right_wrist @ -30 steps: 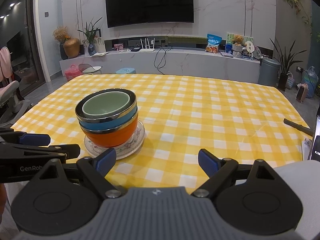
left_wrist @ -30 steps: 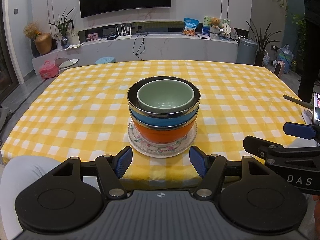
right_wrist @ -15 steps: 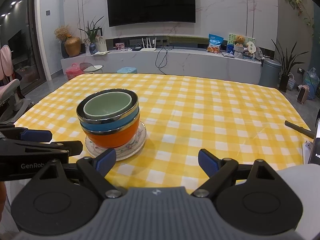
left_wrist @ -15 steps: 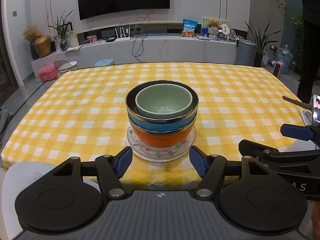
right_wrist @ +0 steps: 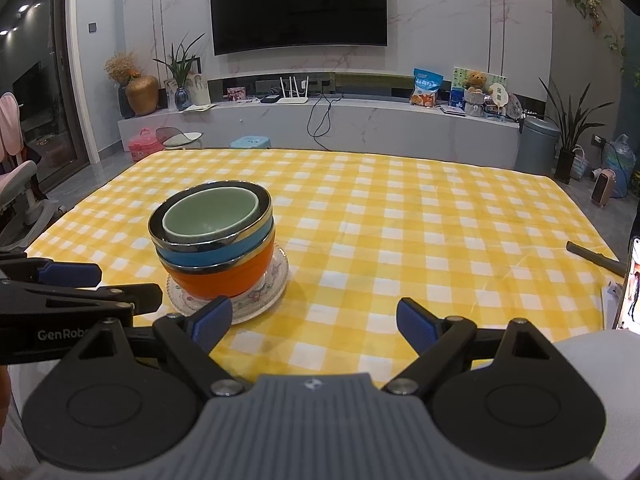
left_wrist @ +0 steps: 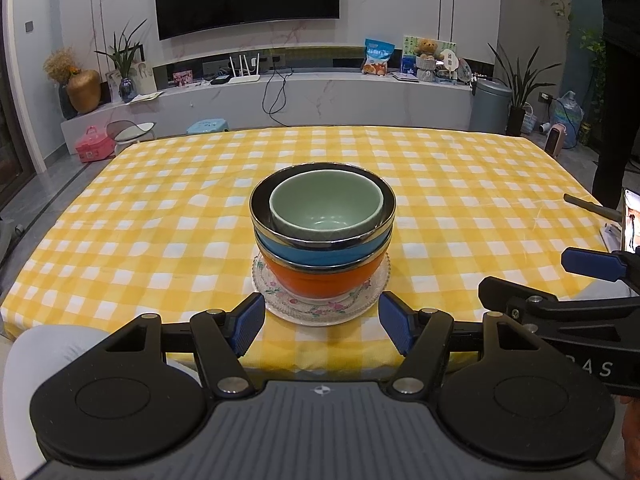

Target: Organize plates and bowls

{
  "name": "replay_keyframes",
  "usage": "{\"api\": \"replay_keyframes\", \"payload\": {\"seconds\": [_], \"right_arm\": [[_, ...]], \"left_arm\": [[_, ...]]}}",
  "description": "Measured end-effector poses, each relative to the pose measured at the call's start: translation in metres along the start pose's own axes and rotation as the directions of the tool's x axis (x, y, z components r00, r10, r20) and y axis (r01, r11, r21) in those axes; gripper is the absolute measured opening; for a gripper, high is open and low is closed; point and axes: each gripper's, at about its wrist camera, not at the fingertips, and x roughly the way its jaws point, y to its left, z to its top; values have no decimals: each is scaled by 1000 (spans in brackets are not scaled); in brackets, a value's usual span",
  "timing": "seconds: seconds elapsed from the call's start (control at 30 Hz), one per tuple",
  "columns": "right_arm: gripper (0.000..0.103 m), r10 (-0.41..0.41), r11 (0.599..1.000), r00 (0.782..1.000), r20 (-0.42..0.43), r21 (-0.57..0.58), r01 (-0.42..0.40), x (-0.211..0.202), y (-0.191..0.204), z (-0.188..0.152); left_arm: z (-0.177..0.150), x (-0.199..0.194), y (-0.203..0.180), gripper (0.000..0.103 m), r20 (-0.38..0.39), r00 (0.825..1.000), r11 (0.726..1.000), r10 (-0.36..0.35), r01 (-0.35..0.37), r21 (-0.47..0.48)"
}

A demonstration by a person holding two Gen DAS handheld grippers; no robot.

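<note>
A stack stands near the table's front edge: a pale green bowl (left_wrist: 326, 210) nested in a blue steel-rimmed bowl (left_wrist: 324, 254), on an orange bowl (left_wrist: 320, 282), on a floral glass plate (left_wrist: 320, 312). The stack also shows in the right wrist view, with the green bowl (right_wrist: 210, 216) on top and the plate (right_wrist: 256, 304) beneath. My left gripper (left_wrist: 321, 326) is open and empty, just in front of the plate. My right gripper (right_wrist: 314, 324) is open and empty, to the right of the stack.
The table carries a yellow checked cloth (left_wrist: 460, 184). A dark stick (right_wrist: 592, 258) and a phone (left_wrist: 632, 222) lie at the right edge. A person (left_wrist: 616, 80) stands beyond the table's right side. A TV wall and low shelf are behind.
Both grippers have drawn back slightly and lifted a little. The stack has not moved. Both stay open.
</note>
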Motion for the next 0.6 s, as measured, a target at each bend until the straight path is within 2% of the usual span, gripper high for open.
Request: {"api": "replay_keyframes", "payload": {"seconds": [0.6], "right_arm": [[88,-7,1000,1000,-13,-8,7,5,2,-1]], "left_arm": [[-2,2,6,76,-2,1000,1000,0,0,-21]]}}
